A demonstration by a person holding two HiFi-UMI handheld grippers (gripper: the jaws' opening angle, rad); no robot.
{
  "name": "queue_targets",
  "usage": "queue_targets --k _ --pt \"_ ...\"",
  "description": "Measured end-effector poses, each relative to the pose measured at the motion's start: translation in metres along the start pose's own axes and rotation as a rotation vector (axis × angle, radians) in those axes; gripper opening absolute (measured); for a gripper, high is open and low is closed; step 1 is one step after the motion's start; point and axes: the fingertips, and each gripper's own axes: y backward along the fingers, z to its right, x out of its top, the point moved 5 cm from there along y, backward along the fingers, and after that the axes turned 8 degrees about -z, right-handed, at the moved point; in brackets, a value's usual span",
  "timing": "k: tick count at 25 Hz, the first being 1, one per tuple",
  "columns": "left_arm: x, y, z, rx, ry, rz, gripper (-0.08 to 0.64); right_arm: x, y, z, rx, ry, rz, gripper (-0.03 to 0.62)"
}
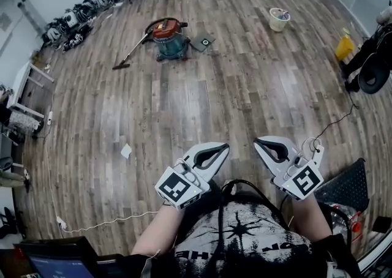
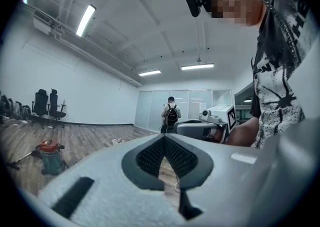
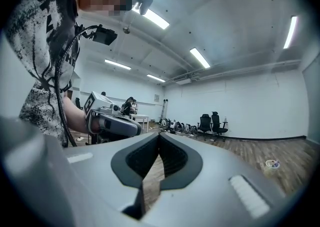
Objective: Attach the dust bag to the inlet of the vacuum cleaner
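On the wooden floor, well away from the person at about 11 o'clock in the head view, stands the vacuum cleaner, its wand trailing toward 8 o'clock. Close to the chest, the left gripper and right gripper angle toward each other, each claw closed tight on nothing. A flat grey square piece lies just beside the vacuum at 3 o'clock.

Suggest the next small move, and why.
Probably step toward the vacuum cleaner. It stands far across the wooden floor, well out of reach. The left gripper and right gripper are both shut, empty and close to the body. Nothing can be picked up from here.
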Motion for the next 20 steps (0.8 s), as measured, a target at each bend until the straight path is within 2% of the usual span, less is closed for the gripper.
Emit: queue_targets --k 5,9,11,14,17,20 --pt "-0.008 -0.005 -0.018 0.002 0.04 -0.048 0.0 -0.003 -0.016 0.012 0.003 -0.008 -0.007 0.005" --pt "-0.011 -0.016 -0.041 -0.028 0.033 -0.038 0.0 -0.004 -0.035 0.025 -0.009 -0.007 -0.003 0.005" --pt "-0.01 -0.022 -0.057 -0.044 0.032 -0.041 0.0 0.002 -0.05 0.035 -0.019 -0.003 0.03 0.005" --pt "-0.005 -0.027 -0.091 -0.061 0.027 -0.055 0.0 0.014 -0.079 0.054 -0.044 -0.005 0.072 0.005" --pt "0.006 -0.032 -0.135 -0.066 0.015 -0.042 0.0 0.014 -0.114 0.079 -0.042 -0.022 0.022 0.005" --pt "0.01 -0.033 -0.185 -0.066 0.018 -0.071 0.0 0.022 -0.154 0.105 -0.047 -0.021 0.021 0.005"
